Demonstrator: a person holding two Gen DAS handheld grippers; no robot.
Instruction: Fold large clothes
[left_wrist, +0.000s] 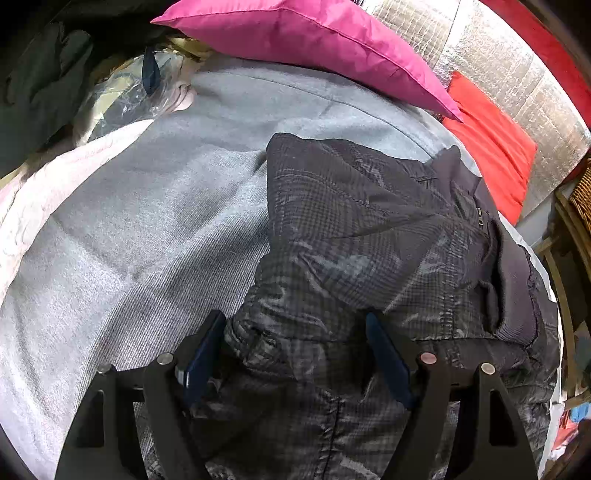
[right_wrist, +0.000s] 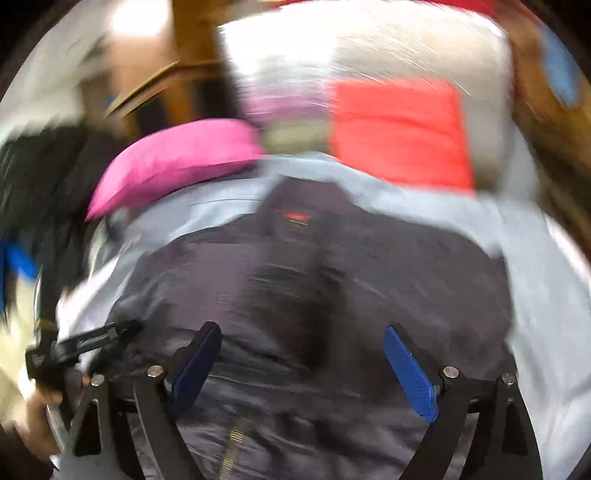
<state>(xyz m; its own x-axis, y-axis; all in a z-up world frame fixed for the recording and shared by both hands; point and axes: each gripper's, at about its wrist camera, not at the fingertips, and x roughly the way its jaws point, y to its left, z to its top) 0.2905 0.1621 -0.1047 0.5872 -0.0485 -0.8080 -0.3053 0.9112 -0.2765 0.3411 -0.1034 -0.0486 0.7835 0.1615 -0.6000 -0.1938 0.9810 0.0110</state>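
Here, a dark checked jacket (left_wrist: 369, 236) lies crumpled on a grey blanket (left_wrist: 147, 229), filling the centre and lower right of the left wrist view. The left gripper (left_wrist: 295, 325) rises from the bottom edge with its blue-padded fingers (left_wrist: 205, 354) spread wide; a puffy fold of the jacket sits between them, and whether the pads actually press on the cloth cannot be told. A magenta cushion (left_wrist: 314, 40) lies across the top of that frame, its corner pointing toward a red cushion (left_wrist: 491, 147) at the upper right, which leans on a silvery quilted backing (left_wrist: 509, 55). A clear plastic bag (left_wrist: 122, 96) shows in the upper left, beside a dark heap of cloth.

The right wrist view is heavily blurred. The right gripper (right_wrist: 303, 332) stands at the bottom with its fingers (right_wrist: 410, 369) wide apart, nothing pinched between them, above the jacket (right_wrist: 406, 280), which covers the middle and lower frame; a zipper (right_wrist: 232, 446) runs along the bottom centre. The magenta cushion (right_wrist: 177, 158) sits at the middle left and the red cushion (right_wrist: 399, 129) at the upper right. The other gripper's fingers (right_wrist: 92, 339) and a hand (right_wrist: 40, 402) show at the lower left.
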